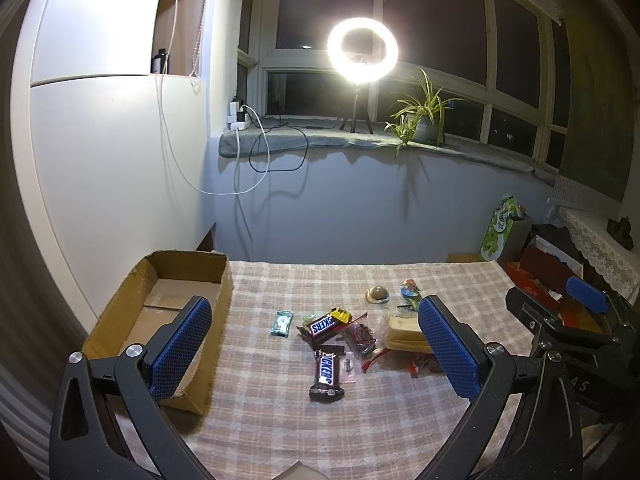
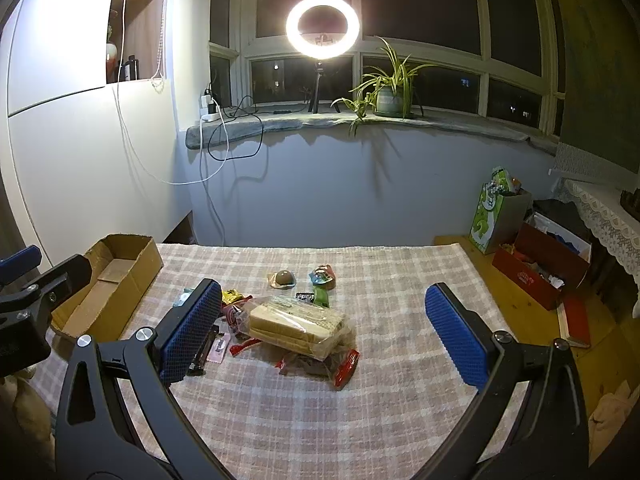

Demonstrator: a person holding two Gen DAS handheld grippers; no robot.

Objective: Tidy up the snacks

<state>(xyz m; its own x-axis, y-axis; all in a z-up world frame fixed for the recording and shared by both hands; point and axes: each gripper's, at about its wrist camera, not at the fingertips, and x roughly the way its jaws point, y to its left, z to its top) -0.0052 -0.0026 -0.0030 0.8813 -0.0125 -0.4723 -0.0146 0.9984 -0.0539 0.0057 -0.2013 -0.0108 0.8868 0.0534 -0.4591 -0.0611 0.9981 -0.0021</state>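
Looking over the bench (image 1: 360,420), we see its checked cloth carrying everything, with an open cardboard box (image 1: 120,320) at its left edge. Next in size, our left tool (image 1: 316,344) hangs spread wide above the cloth, gripping nothing; our right tool (image 2: 324,332) is likewise spread and holds nothing. Between the right tool's fingers lies a clear bag of wafers (image 2: 298,326), resting partly on a red-ended wrapper (image 2: 344,368). Left of the bag, two Snickers bars (image 1: 326,372) lie close together, one angled above the other. A small pale green packet (image 1: 282,323) lies between them and the box. Farthest back, a brown domed sweet (image 2: 283,279) sits beside a colourful little packet (image 2: 322,276).
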